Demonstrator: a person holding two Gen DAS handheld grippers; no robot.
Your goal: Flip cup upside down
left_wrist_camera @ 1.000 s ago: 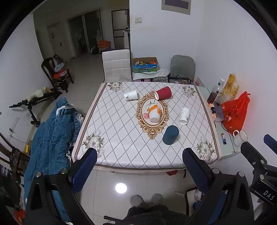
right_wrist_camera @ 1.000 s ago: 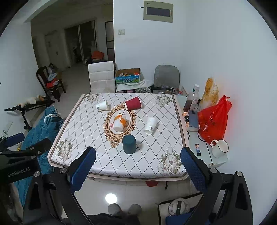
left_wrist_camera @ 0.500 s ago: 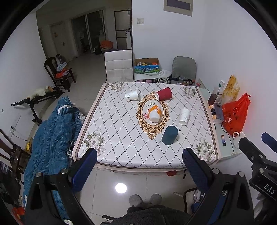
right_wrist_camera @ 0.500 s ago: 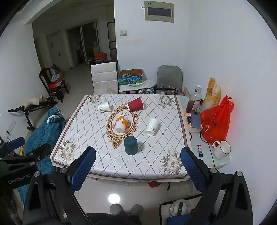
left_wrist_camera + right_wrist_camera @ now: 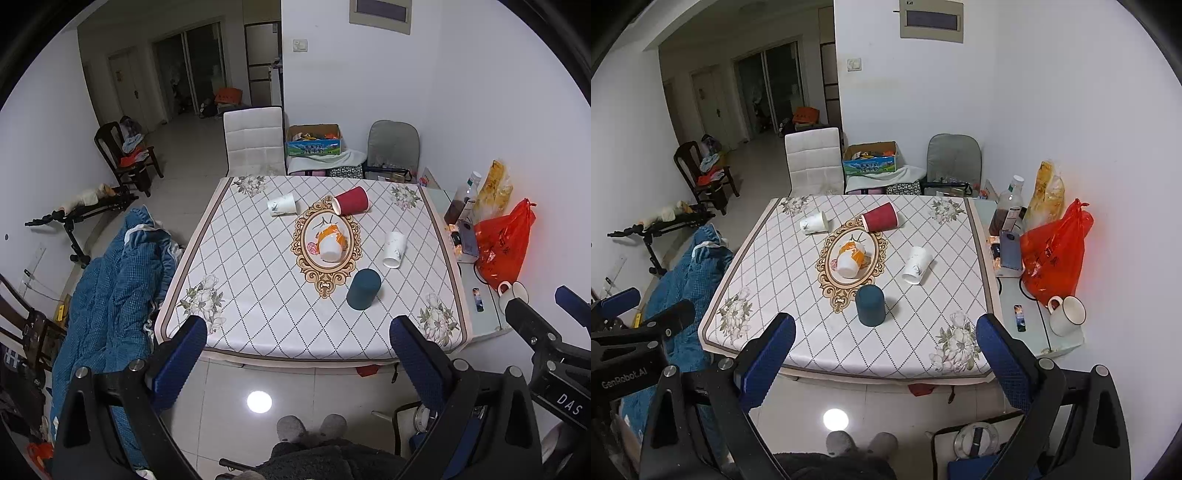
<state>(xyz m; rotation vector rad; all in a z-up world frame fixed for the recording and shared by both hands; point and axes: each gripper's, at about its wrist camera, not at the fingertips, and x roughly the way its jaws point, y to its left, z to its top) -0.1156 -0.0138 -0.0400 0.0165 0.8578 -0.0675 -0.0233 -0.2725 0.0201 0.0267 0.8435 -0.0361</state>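
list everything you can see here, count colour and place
dark teal cup: 1, teal, upside down near table's front
red paper cup: 1, red, on its side, far centre
white paper cups: 2, white, on their sides, right and far left
orange-and-white cup: 1, on the oval motif
patterned tablecloth table: 1, white
red plastic bag: 1, side shelf
white enamel mug: 1, side shelf
left gripper: open, blue pads
right gripper: open, blue pads

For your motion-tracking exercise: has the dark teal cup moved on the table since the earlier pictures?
No. The dark teal cup stays beside the lower tip of the tablecloth's oval gold ornament; only the camera view shifted.
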